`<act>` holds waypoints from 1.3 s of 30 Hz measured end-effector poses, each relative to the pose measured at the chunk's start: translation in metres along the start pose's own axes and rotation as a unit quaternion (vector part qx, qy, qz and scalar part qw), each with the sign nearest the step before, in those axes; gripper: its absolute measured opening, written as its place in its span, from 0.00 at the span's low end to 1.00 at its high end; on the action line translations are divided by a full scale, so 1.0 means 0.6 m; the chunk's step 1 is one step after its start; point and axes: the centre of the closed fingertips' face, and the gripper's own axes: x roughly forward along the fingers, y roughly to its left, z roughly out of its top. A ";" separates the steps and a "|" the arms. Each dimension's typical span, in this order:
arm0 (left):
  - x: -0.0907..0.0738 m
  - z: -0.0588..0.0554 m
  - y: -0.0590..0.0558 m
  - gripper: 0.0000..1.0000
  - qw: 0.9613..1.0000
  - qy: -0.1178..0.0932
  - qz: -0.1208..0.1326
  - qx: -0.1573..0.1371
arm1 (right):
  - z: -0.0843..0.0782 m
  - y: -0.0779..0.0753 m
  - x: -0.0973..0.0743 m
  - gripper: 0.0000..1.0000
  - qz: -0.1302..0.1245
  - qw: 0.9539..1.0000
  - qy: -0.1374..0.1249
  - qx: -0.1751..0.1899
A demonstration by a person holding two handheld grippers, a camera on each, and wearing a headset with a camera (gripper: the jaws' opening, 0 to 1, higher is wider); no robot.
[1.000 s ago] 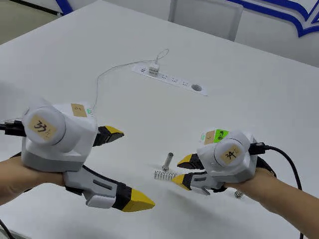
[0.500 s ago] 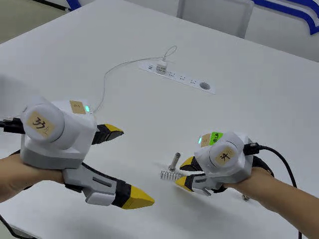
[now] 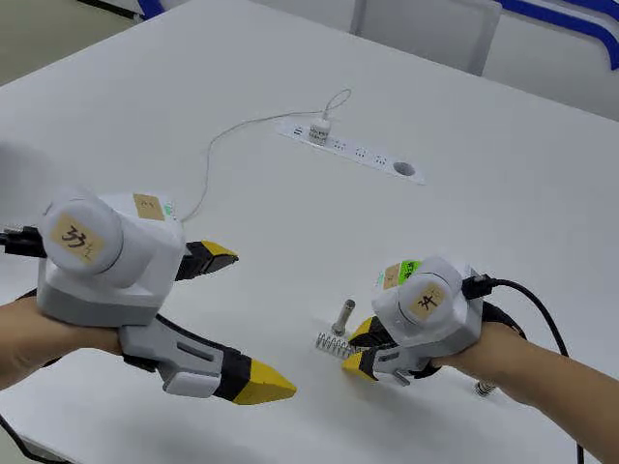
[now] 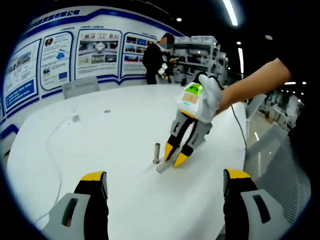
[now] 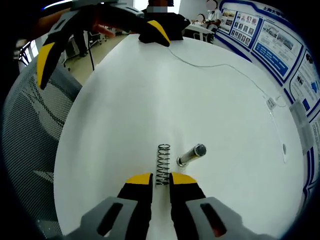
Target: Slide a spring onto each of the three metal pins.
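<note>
The spring lies flat on the white tabletop, just beside 1 upright metal pin. It looks light, thin and springy, so it would likely roll or flick away if nudged, and would buckle if squeezed across its middle. A light pinch at 1 end seems best, leaving the rest free to slip over the pin.

The right tongs sit low over the tabletop, pointing along the spring. Their yellow tips are drawn almost together around its near end, but I cannot tell whether they already pinch it.

The left tongs hang off to the side, released wide with nothing between them. They are aimed toward the pin and well apart from it.
</note>
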 end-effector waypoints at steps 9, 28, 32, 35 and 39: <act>-0.001 0.008 -0.005 0.97 1.000 0.001 -0.006 0.008 | -0.003 0.006 -0.002 0.11 -0.001 1.000 0.008 0.018; 0.012 0.020 -0.029 0.84 0.999 0.005 -0.030 0.036 | 0.013 0.022 -0.053 0.11 -0.010 1.000 -0.014 0.022; 0.017 0.018 -0.040 0.82 0.998 0.011 -0.036 0.048 | 0.026 0.032 -0.074 0.11 -0.011 0.999 -0.032 0.018; 0.019 0.017 -0.047 0.78 0.998 0.015 -0.043 0.053 | 0.034 0.037 -0.088 0.11 -0.016 0.999 -0.040 0.012; 0.022 0.022 -0.057 0.74 0.997 0.014 -0.049 0.065 | 0.041 0.045 -0.103 0.10 -0.022 0.999 -0.050 0.005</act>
